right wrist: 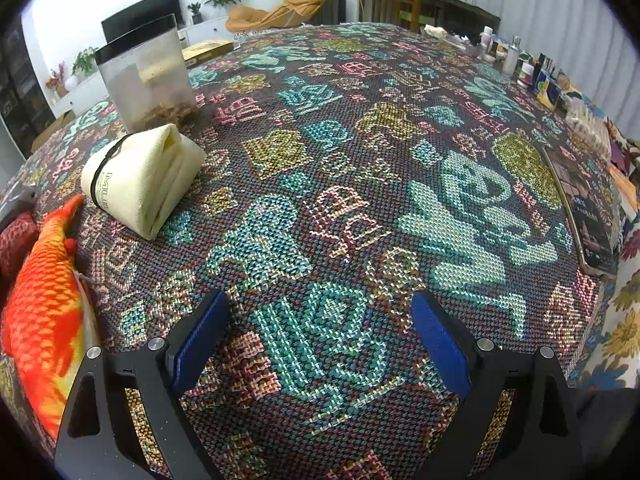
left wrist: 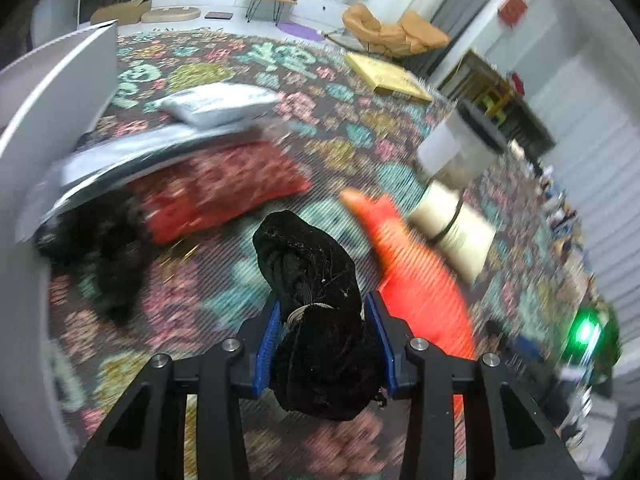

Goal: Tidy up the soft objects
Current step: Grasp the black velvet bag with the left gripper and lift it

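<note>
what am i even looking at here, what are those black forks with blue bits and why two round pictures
There is no robot here: a person holds a handheld grasping tool in each hand. Each tool carries a wide-angle camera looking forward along its two fingers, hence two round pictures.

The left wrist view shows the left tool with its blue pads pressed on a black fabric bundle. This picture is blurred.

The right wrist view shows the right tool open and empty over the patterned woven cloth.

On the cloth lie an orange fish-shaped plush, a rolled cream towel with a black band around it, and a clear container. A red patterned cushion shows in the left view.
</note>
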The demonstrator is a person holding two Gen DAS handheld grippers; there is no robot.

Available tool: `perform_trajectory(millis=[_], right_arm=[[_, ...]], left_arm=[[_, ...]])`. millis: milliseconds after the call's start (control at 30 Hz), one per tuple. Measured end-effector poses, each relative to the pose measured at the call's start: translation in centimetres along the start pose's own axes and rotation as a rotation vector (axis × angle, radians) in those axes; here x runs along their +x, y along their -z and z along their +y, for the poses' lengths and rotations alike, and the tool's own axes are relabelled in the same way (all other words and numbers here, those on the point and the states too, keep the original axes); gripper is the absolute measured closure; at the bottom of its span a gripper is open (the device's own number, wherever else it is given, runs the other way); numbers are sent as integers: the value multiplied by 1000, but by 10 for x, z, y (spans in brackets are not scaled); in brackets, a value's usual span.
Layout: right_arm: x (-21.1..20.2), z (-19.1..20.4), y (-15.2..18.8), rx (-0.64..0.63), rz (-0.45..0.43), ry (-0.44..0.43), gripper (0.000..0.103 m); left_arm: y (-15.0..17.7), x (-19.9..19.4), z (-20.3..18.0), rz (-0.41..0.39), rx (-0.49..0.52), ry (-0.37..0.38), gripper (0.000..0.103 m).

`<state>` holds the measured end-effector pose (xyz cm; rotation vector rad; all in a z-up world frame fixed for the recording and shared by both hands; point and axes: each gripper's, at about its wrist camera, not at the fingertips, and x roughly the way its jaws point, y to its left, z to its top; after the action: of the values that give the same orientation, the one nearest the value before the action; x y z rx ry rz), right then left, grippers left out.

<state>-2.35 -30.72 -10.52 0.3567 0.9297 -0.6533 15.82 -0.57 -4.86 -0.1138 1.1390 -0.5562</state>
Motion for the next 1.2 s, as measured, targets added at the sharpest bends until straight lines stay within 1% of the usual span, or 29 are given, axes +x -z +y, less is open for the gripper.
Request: perform_trajectory(millis=[100,200,233,267,333,367,433,533,600,633,700,733,833,1200], right_arm=[[0,0,0,0,0,0,9],[0,0,0,0,0,0,9],[0,0,0,0,0,0,9],[0,0,0,0,0,0,9],[0,0,0,0,0,0,9],[0,0,0,0,-1,0,9],[0,0,0,0,-1,0,9],[0,0,0,0,-1,0,9],[0,0,0,0,-1,0,9],[0,0,0,0,-1,0,9],[0,0,0,0,-1,0,9],[0,0,0,0,-1,0,9],[0,0,0,0,-1,-1,9],[0,0,0,0,-1,0,9]], left_arm=[[16,-5,7,22,49,-61,62],[31,3,6,43,97,-118,61],[36,7,5,43,110,-140,55],[40,12,4,43,125,-159,53],[48,21,2,39,142,-188,41],[51,25,1,32,151,-198,38],[58,27,-4,-4,176,-209,25],[65,31,-10,-33,203,-238,16],[70,34,-14,-49,229,-270,12],[71,36,-16,-55,239,-280,7],[74,37,-14,-71,224,-300,0],[75,36,-10,-89,205,-288,0],[80,34,-9,-126,213,-293,0],[81,34,-9,-131,214,-294,0]])
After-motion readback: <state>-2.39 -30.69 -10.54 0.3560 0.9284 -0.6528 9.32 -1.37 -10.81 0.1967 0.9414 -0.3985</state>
